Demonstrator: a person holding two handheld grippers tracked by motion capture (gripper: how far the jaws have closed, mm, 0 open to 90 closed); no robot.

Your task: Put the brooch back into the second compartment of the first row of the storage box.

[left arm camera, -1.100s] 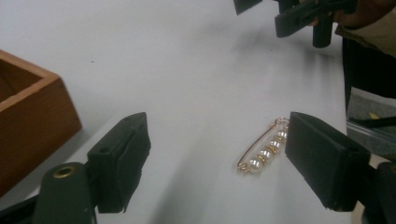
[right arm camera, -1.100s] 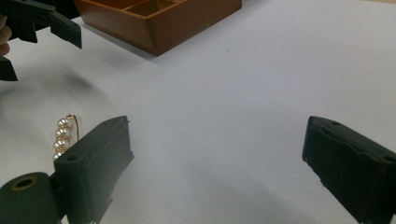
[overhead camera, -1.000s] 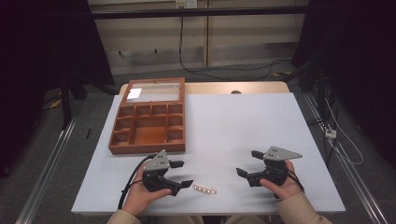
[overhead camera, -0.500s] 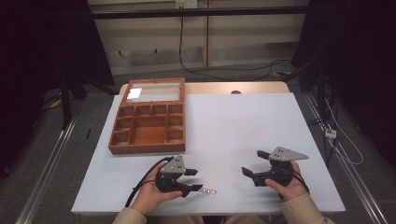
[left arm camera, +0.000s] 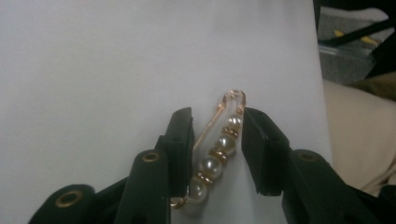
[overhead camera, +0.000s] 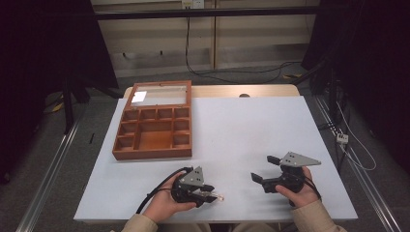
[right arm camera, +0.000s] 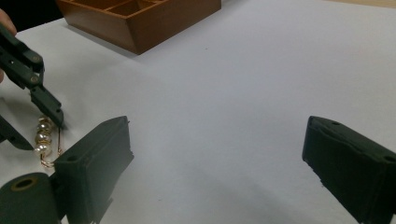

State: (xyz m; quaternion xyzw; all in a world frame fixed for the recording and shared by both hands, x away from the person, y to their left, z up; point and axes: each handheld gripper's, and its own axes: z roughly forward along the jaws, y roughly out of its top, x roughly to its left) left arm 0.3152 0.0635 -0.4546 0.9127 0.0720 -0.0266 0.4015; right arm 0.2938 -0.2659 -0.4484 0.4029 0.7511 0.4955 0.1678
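A gold pin strung with pearls [left arm camera: 219, 149] lies flat on the white table [overhead camera: 241, 130], near its front edge. My left gripper [left arm camera: 218, 116] is lowered over the pin, one jaw on each side. Its jaws have just been closing, and a narrow gap still shows between the right pad and the pearls. From above, the pin [overhead camera: 218, 196] pokes out just right of the left gripper [overhead camera: 210, 193]. My right gripper [overhead camera: 262, 168] rests to the right, wide open with nothing between its jaws. In the right gripper view [right arm camera: 217, 135] the pin [right arm camera: 43, 135] lies far left.
An open wooden box [overhead camera: 152, 153] with several empty compartments stands at the back left of the table, its glass lid [overhead camera: 159, 95] folded back. The same box [right arm camera: 149, 23] sits beyond the right gripper's jaws. A black cable [overhead camera: 154, 191] trails from the left gripper.
The left gripper has slid right along the front edge to the pearl pin, and its jaws have narrowed around it. The right gripper has stayed put.
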